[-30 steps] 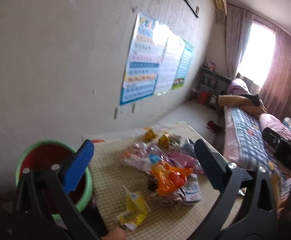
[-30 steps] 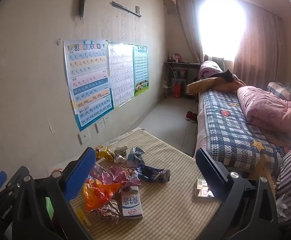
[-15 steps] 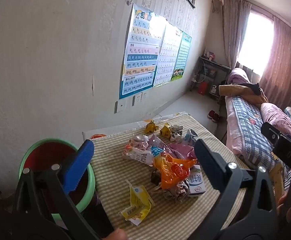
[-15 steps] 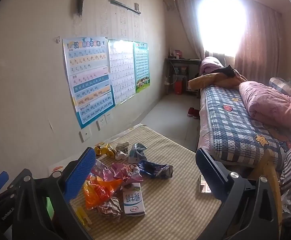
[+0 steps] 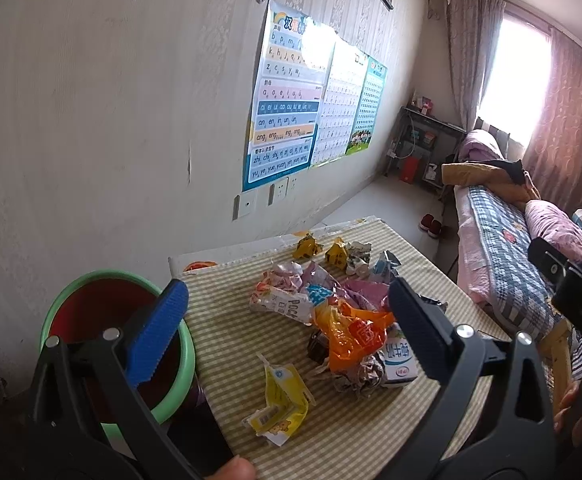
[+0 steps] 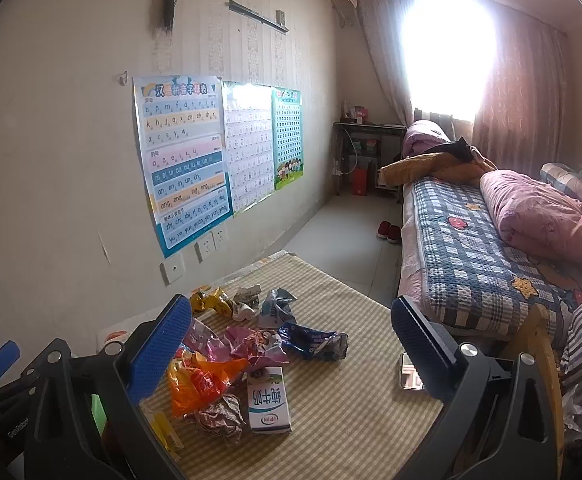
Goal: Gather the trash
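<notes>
A heap of trash lies on a small table with a striped cloth [image 5: 227, 336]: an orange wrapper [image 5: 351, 332], a white milk carton [image 6: 269, 400], a yellow wrapper [image 5: 281, 404], a dark blue wrapper [image 6: 315, 340], pink wrappers [image 6: 251, 342] and small yellow pieces [image 5: 309, 246] at the far edge. A green-rimmed red bin [image 5: 91, 320] stands at the table's left. My left gripper [image 5: 287, 332] is open and empty above the table's near edge. My right gripper [image 6: 291, 348] is open and empty, over the heap's right side.
A wall with alphabet posters [image 6: 183, 160] runs along the left. A bed with a checked cover [image 6: 471, 256] and pink quilt stands right of the table. A phone [image 6: 409, 376] lies on the table's right edge. A chair back [image 6: 539, 340] is beside it.
Both grippers have tilted down and drifted slightly toward the table, so the trash sits lower and nearer in view. Both stay open and empty.
</notes>
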Demonstrator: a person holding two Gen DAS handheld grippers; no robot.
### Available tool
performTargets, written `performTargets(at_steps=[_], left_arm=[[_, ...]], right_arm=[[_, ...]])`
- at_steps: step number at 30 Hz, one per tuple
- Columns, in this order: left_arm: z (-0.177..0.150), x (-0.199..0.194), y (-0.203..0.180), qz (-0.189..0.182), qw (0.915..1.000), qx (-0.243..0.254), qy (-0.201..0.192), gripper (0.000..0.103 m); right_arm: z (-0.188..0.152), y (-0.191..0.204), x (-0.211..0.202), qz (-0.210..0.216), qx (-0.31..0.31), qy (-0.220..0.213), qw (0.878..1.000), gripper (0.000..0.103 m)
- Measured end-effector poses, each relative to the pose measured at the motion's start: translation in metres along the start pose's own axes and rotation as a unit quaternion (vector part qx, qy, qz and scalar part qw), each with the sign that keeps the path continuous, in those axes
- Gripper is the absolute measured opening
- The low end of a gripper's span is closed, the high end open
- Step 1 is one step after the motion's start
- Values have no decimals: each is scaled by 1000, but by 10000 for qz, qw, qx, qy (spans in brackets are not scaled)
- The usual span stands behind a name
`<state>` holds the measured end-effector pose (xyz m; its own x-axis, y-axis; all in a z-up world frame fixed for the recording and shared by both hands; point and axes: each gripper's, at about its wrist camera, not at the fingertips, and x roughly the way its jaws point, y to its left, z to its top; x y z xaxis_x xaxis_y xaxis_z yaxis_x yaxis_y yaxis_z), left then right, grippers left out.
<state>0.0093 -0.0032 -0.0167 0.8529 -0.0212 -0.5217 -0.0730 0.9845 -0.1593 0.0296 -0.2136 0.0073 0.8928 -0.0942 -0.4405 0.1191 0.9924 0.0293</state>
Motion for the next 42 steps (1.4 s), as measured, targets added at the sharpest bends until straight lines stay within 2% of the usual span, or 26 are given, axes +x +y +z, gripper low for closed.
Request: performTargets(at_steps=[42], left_arm=[[0, 0, 0, 44, 9999, 67, 93, 98]], right_arm=[[-7, 1, 6, 32, 57, 113, 9999, 96]])
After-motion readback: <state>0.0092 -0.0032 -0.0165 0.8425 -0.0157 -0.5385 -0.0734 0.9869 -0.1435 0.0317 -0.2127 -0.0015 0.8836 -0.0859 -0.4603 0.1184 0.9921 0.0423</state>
